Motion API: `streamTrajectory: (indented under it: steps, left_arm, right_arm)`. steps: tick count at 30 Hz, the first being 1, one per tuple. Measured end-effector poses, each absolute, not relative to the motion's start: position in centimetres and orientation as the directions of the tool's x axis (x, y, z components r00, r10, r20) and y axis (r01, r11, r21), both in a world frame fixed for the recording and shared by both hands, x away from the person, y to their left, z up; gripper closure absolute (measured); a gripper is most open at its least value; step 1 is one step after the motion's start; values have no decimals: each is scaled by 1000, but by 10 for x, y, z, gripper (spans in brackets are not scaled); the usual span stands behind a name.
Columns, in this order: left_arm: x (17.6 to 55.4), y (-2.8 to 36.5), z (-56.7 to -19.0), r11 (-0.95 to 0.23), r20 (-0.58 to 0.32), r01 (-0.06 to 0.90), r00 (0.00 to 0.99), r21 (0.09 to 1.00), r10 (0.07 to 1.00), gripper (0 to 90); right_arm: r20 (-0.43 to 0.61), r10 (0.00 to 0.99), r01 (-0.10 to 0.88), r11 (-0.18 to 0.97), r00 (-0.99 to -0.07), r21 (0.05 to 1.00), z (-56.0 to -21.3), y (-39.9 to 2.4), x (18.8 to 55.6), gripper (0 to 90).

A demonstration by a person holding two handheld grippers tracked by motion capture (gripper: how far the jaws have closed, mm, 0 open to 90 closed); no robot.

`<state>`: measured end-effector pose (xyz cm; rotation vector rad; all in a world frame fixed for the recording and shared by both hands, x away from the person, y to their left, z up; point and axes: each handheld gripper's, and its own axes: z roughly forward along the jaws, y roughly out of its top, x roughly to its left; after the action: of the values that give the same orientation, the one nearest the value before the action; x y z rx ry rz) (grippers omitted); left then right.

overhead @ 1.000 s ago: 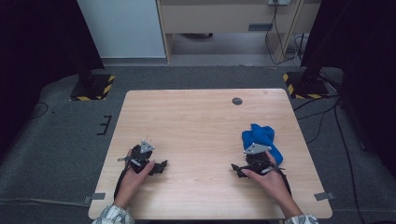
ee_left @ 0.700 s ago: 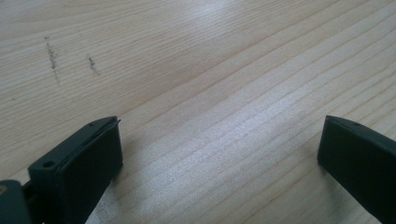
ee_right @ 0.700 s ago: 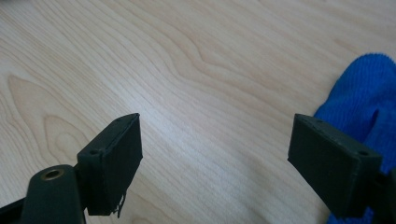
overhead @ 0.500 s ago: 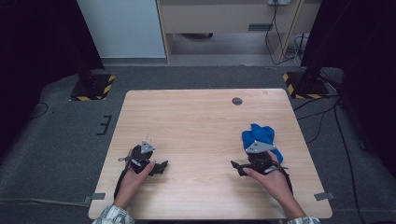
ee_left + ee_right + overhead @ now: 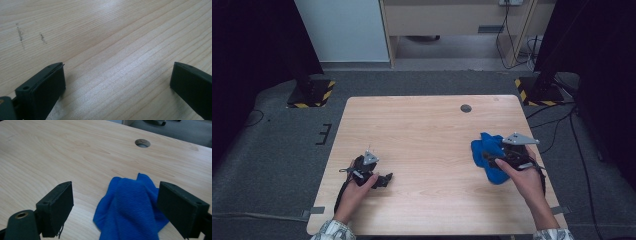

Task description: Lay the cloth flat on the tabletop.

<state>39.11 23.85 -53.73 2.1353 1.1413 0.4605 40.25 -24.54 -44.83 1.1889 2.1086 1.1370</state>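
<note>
Item: blue cloth [image 5: 490,156], crumpled, laid near the right edge of the tabletop [image 5: 427,130]. Right gripper [image 5: 115,207] is held over the cloth, jaws just reopened wide, nothing clamped, apparently for a grasp. Left gripper [image 5: 117,82] is parked well left of the cloth, jaws wide, empty.

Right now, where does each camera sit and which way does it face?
High view: above the person's side, looking forward and down at the table; both forearms, left gripper, right gripper.
Left gripper view: on that gripper, facing bare wood; open jaws.
Right gripper view: over the blue cloth; open jaws.
Shared with the high view: cloth, table hole.
</note>
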Motion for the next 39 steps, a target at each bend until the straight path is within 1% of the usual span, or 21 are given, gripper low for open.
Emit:
streamTrajectory:
  steps: [1, 3, 5, 10, 11, 14, 16, 17, 18, 19, 22, 24, 25, 26, 27, 28, 29, 30, 31, 35, 39]
  left_arm:
    - [391, 238, -537, -397, -2, 597, 556, 697, 831, 0]
    - [391, 238, -537, -398, -2, 597, 556, 697, 831, 0]
    - [391, 238, -537, -397, -2, 597, 556, 697, 831, 0]
    - [391, 238, -537, -397, -2, 597, 556, 697, 831, 0]
    - [391, 238, -537, -398, -2, 597, 556, 697, 831, 0]
    - [391, 238, -537, -398, -2, 597, 556, 696, 831, 0]
    - [391, 238, -537, -397, -2, 597, 556, 697, 831, 0]
    - [391, 238, -537, -398, -2, 597, 556, 697, 831, 0]
    - [391, 238, -537, -398, -2, 597, 556, 697, 831, 0]
    - [391, 238, -537, -398, -2, 597, 556, 697, 831, 0]
    - [391, 238, -537, -398, -2, 597, 556, 697, 831, 0]
    - [391, 238, -537, -398, -2, 597, 556, 697, 831, 0]
    - [391, 238, -537, -398, -2, 597, 556, 697, 831, 0]
    - [391, 238, -537, -398, -2, 597, 556, 697, 831, 0]
    - [391, 238, -537, -398, -2, 597, 556, 697, 831, 0]
    - [391, 238, -537, -398, -2, 597, 556, 697, 831, 0]
    - [391, 238, -537, -398, -2, 597, 556, 697, 831, 0]
    - [391, 238, -537, -398, -2, 597, 556, 697, 831, 0]
    - [391, 238, -537, -398, -2, 597, 556, 697, 831, 0]
    - [391, 238, -537, -399, -2, 596, 558, 697, 830, 0]
    - [391, 238, -537, -399, -2, 596, 558, 697, 830, 0]
  right_arm:
    - [15, 858, 486, 276, -513, 829, -449, -251, 406, 156]
    - [18, 856, 498, 283, -516, 820, -450, -254, 408, 173]
    - [34, 861, 518, 273, -507, 811, -459, -262, 414, 210]
    - [37, 878, 529, 254, -478, 810, -473, -267, 418, 183]
    - [43, 880, 539, 251, -473, 804, -481, -268, 419, 172]
    - [38, 880, 557, 265, -473, 787, -491, -267, 419, 156]
    - [40, 876, 573, 280, -481, 770, -502, -265, 421, 177]
    - [28, 875, 597, 306, -483, 742, -509, -261, 424, 197]
    - [28, 875, 597, 306, -483, 742, -509, -261, 424, 197]
    - [25, 874, 602, 313, -486, 735, -511, -260, 425, 227]
    - [-1, 869, 607, 345, -494, 716, -518, -254, 428, 257]
    - [-24, 862, 607, 375, -506, 700, -522, -250, 428, 308]
    - [-59, 858, 599, 404, -511, 691, -524, -248, 427, 419]
    - [-59, 858, 599, 404, -511, 691, -524, -248, 427, 419]
    - [-65, 858, 590, 403, -509, 700, -524, -249, 426, 521]
    - [-58, 859, 589, 396, -508, 704, -523, -251, 426, 582]
    - [-57, 860, 589, 394, -507, 706, -523, -253, 426, 634]
    - [-65, 856, 580, 402, -513, 708, -523, -255, 426, 664]
    - [-47, 860, 582, 383, -507, 717, -522, -257, 426, 694]
    - [-29, 853, 566, 370, -520, 737, -515, -256, 423, 706]
    - [-22, 826, 513, 370, -564, 775, -502, -241, 415, 706]
